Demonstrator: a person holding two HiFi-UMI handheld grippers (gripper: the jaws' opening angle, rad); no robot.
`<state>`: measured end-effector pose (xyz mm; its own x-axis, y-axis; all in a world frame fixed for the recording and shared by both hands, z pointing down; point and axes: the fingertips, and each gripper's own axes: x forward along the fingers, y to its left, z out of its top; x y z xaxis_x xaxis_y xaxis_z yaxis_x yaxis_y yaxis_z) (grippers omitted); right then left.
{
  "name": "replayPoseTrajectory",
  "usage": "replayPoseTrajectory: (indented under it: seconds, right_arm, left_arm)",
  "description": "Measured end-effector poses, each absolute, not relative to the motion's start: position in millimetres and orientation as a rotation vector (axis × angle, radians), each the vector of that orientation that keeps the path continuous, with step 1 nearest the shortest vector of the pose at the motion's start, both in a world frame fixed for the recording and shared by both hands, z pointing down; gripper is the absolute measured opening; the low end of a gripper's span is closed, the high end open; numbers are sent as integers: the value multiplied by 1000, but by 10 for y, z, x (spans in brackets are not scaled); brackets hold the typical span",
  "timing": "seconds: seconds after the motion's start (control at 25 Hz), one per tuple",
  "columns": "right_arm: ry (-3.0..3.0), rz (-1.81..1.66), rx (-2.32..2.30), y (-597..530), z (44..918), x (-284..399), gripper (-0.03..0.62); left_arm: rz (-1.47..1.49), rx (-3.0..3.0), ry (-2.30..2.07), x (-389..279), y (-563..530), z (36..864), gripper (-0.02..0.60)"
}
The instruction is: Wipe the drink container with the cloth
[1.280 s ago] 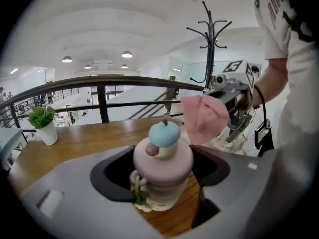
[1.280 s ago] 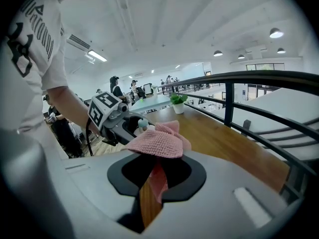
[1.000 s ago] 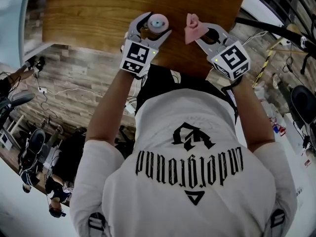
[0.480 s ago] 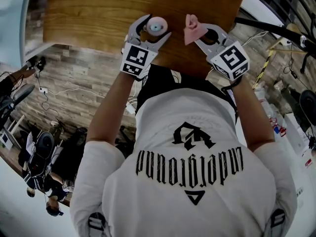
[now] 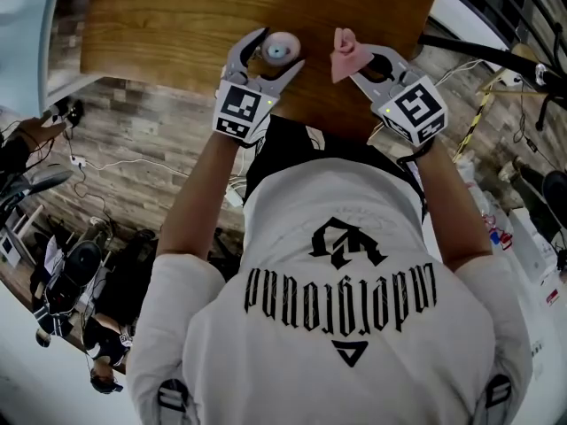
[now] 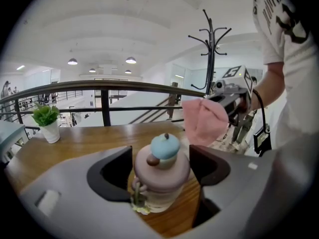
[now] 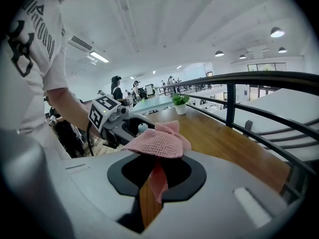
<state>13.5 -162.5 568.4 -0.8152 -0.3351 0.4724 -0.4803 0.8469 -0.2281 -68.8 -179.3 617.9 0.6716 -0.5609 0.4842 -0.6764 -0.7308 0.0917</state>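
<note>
Between the jaws of the left claw (image 6: 160,158), clamped on both sides at the lid rim as far as visible: pink cup (image 6: 160,176) with blue knob, upright on the wooden table (image 5: 177,25), near its 6 o'clock edge in the head view. At the cup's 3 o'clock, just beside but apart: right claw (image 5: 361,64), pinched shut on a pink knitted cloth (image 5: 347,50), bunched loosely above the pads, one tail hanging below. Further out, at 9 o'clock in the left gripper view: small potted plant (image 6: 47,123) by the railing (image 6: 105,106), well apart. Wiping judged not yet begun. To do it well: hold the cup firmly but gently, without tipping it. Lay the bunched face of the cloth, not the pads, flat against the exposed 3 o'clock wall. Rub up and down, then turn the cup to reach the hidden sides.
</note>
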Motion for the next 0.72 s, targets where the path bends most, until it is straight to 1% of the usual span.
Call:
replayPoseTrajectory:
  seconds: [0.36, 0.72]
  right_arm:
    - [-2650, 403, 566, -1536, 5387, 204, 46]
    - [-2732, 293, 461, -1513, 5077, 89, 46]
  left_arm:
    - [635, 2613, -1124, -873, -1569, 5863, 390]
    - [505, 2507, -1437, -1180, -1474, 5477, 390]
